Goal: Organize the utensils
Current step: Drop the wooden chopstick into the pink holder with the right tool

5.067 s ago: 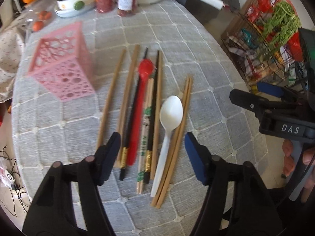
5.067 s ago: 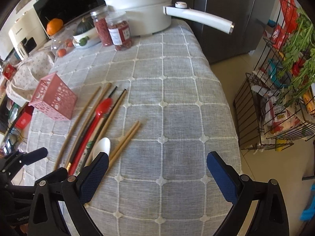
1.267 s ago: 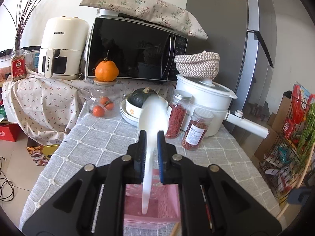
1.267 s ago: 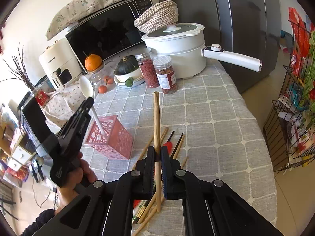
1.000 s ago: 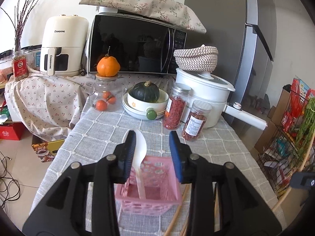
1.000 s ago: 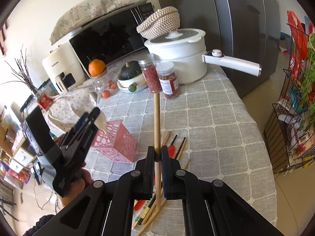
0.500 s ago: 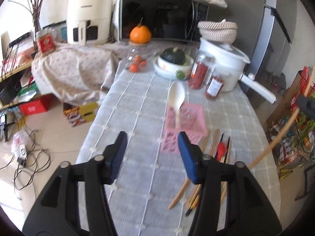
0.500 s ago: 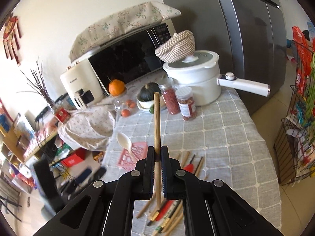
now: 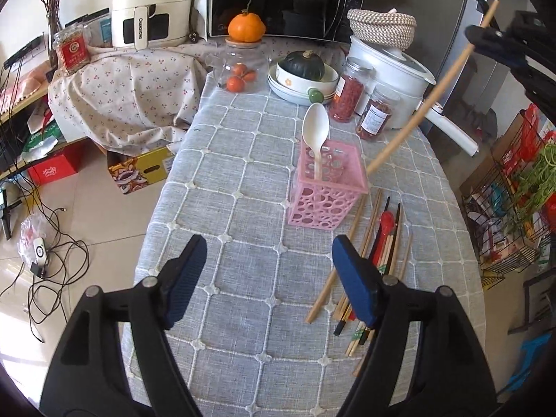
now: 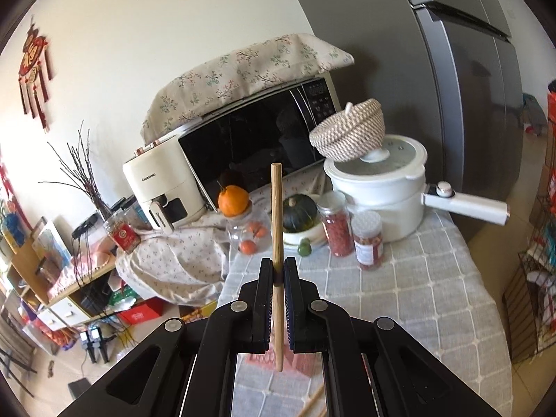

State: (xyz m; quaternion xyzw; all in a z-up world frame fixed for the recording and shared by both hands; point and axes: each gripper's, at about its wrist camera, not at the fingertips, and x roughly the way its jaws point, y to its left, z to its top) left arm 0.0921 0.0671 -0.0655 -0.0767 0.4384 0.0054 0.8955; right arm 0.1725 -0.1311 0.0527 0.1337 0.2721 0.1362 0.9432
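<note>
A: Right tool [image 10: 276, 279] clamped on one wooden chopstick [image 10: 277, 215], gripped low of centre; left tool [image 9: 267, 260] wide open, nothing in it.

B: Handling?

A: Light, stiff, smooth, so it could pivot; a mid-shaft grip looks safest. Its lower tip hangs near the pink holder [image 9: 325, 191] at its 2 o'clock, probably outside the rim. White spoon [image 9: 315, 132] stands inside; the rest lie on the surface [image 9: 243, 160] at the holder's 5 o'clock.

Your left gripper [image 9: 266, 276] has matte black plastic arms, each with round silver pivot screws, and fingers [image 9: 352, 281] faced with ribbed blue pads. Your right gripper [image 10: 277, 279] matches: black angular arms, grey round screw heads, finely ribbed blue pad edges. No skin, sleeves or cables show.
</note>
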